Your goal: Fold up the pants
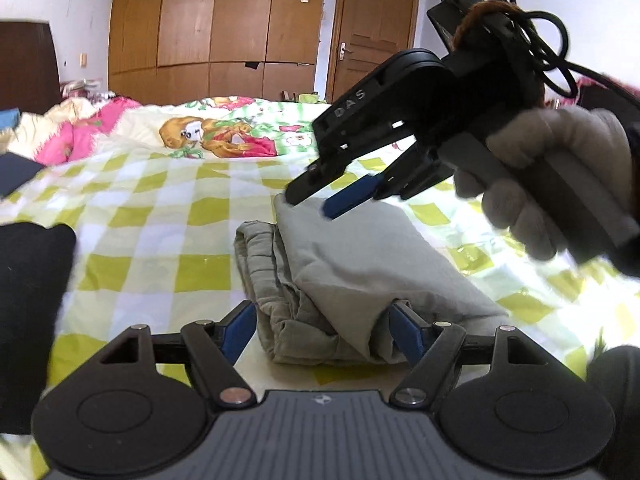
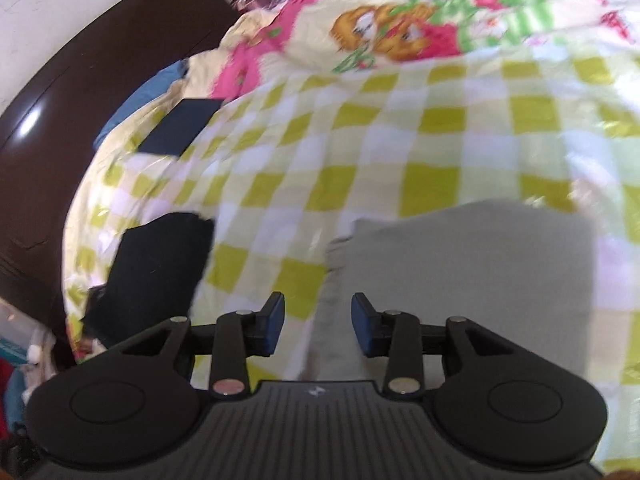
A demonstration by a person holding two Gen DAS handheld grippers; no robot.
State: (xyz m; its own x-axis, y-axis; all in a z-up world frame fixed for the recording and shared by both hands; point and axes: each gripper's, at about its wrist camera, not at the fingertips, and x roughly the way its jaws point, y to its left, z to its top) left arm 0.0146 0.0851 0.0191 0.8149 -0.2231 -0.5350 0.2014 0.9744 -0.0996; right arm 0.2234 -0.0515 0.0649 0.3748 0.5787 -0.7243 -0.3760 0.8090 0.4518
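Grey pants (image 1: 340, 272) lie folded into a thick bundle on the green-and-white checked bed cover (image 1: 160, 208). My left gripper (image 1: 324, 330) is open wide, and the near end of the bundle sits between its blue pads (image 1: 238, 328) without being squeezed. A gloved hand (image 1: 540, 184) holds my right gripper (image 1: 316, 204) just over the far end of the bundle. In the blurred right wrist view, that right gripper (image 2: 318, 324) is partly open. The left edge of the pants (image 2: 460, 280) runs under the gap, and nothing is pinched.
A black garment (image 1: 32, 300) (image 2: 160, 272) lies left of the pants. A dark flat item (image 2: 180, 126) and a pink-and-cream quilt (image 1: 80, 128) lie farther back. The brown headboard (image 2: 60, 100) borders the bed; a wooden wardrobe (image 1: 216, 28) and door (image 1: 372, 32) stand behind.
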